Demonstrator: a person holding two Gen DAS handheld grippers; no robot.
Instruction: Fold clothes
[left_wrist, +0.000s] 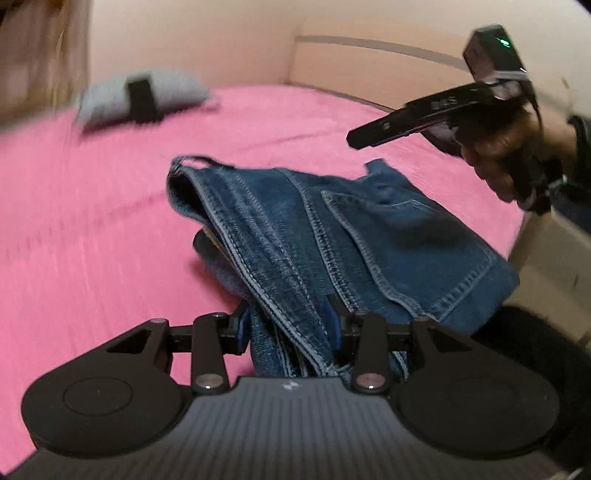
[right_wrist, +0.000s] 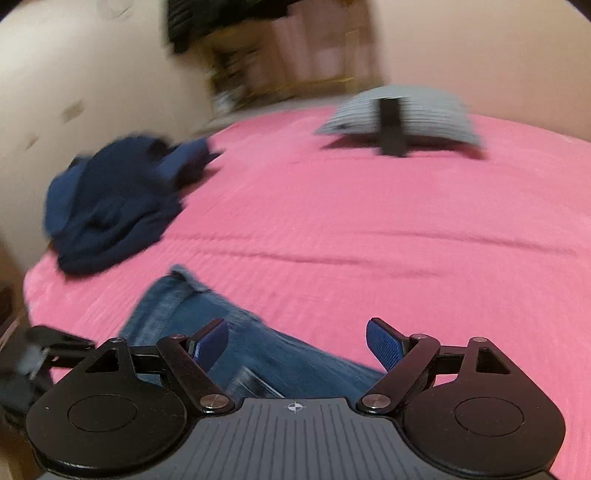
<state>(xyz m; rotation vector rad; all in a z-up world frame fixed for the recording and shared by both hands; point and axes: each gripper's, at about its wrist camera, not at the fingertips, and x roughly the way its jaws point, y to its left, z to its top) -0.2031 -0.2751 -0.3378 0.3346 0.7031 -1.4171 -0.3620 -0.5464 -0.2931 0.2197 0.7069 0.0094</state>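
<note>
Pink bedspread (left_wrist: 92, 229): covers the whole bed, ribbed weave, bearing every item below. Grey folded garment (left_wrist: 142, 98): far left of the left wrist view, flat on the spread with a black band across its middle, blurred; the same piece appears far right in the right wrist view (right_wrist: 402, 114). Left gripper (left_wrist: 291, 325): low centre of its own view, jaws drawn narrow and clamped on a thick bunch of denim that fills the gap between the blue pads. Jeans (left_wrist: 332, 236): blue denim, seat and back pocket uppermost, the waistband end toward the far side, the gathered part rising into the left gripper, the rest draped on the spread near the bed's right edge. Right gripper (left_wrist: 354, 142): upper right of the left wrist view, held in a person's hand (left_wrist: 495, 155), above the jeans and apart from them. Navy garment (right_wrist: 110, 206): crumpled heap at the left edge of the bed in the right wrist view, unfolded. Right gripper, own view (right_wrist: 295, 343): jaws standing wide, nothing pinched; denim lies below and between the fingers, contact not discernible through the blur.
</note>
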